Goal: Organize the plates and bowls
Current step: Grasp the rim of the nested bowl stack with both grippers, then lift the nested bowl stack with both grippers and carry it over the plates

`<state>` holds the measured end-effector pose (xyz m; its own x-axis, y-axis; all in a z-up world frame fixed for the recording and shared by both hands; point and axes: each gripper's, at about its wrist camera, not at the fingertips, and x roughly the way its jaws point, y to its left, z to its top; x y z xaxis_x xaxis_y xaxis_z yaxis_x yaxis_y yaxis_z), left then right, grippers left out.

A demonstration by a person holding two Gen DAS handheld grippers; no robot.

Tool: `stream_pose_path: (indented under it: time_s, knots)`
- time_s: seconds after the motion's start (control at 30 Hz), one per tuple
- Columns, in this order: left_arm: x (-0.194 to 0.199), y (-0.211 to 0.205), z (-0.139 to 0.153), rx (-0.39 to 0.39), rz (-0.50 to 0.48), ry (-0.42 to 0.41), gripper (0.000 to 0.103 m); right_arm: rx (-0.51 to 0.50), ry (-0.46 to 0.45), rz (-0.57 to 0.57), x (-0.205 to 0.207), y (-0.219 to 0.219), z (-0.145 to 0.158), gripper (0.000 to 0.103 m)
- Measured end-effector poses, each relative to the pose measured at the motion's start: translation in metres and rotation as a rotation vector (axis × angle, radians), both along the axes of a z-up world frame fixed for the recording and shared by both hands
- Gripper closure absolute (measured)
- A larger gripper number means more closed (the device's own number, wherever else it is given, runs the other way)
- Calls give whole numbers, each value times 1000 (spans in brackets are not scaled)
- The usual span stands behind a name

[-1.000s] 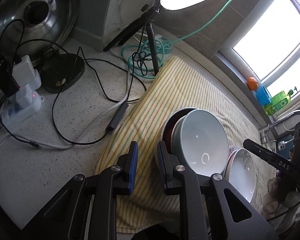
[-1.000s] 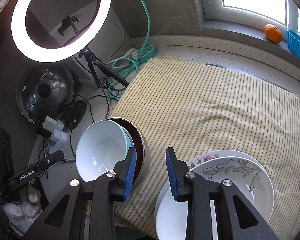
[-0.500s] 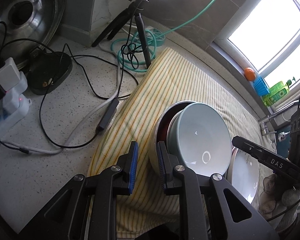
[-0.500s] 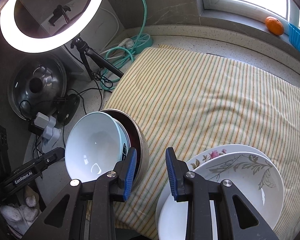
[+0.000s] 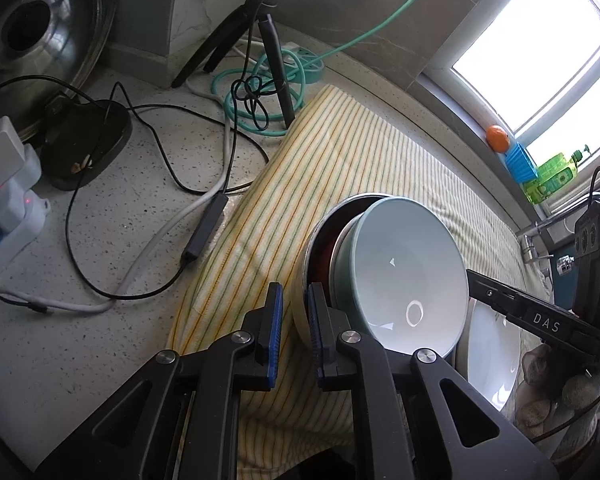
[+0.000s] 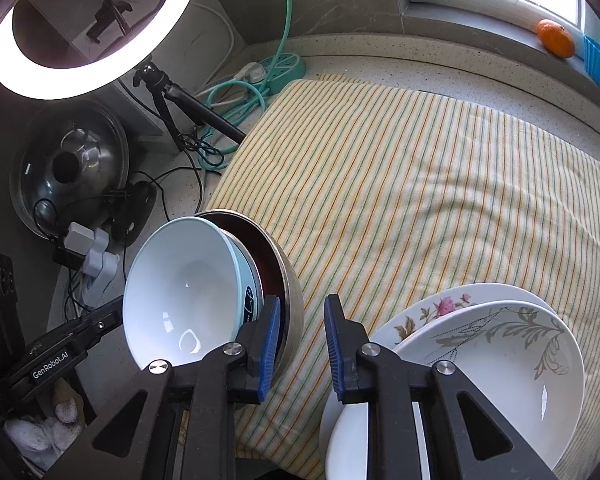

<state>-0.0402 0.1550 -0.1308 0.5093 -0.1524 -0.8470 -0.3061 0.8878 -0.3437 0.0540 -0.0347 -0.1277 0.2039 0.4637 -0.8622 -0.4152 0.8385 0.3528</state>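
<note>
From the left wrist camera, the left gripper shows its blue-padded fingers set at a narrow gap, holding nothing. Just ahead and to the right of its right finger stands a metal bowl tipped on its side, and the rim of this bowl lies right at the gap between the fingers; whether a pad touches it I cannot tell. A pale blue bowl is nested inside the metal one, its white inside turned toward the camera. Both rest on a striped cloth that runs forward and to the right of the tool. Farther right, partly behind the other gripper's black arm, lies a white plate. To the left of the tool, black cables cross a speckled counter.

From the right wrist camera, the right gripper is open somewhat wider and is likewise empty. Its left finger stands just beside the metal bowl's outer wall, with the pale blue bowl to the left of that. To the right of the tool and partly beneath it, a stack of white floral plates sits on the striped cloth. A ring light glows far ahead to the left, and an orange sits on the sill far ahead to the right.
</note>
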Motion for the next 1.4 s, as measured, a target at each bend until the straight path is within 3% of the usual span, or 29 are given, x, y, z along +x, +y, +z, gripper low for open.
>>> stream_pose_path:
  time_s: [0.53, 1.4]
  knots:
    - [11, -3, -9, -13, -20, 25, 97, -11, 29, 26, 3, 10, -10, 95]
    - [12, -5, -4, 7, -7, 31, 97, -28, 50, -27, 0, 10, -10, 95]
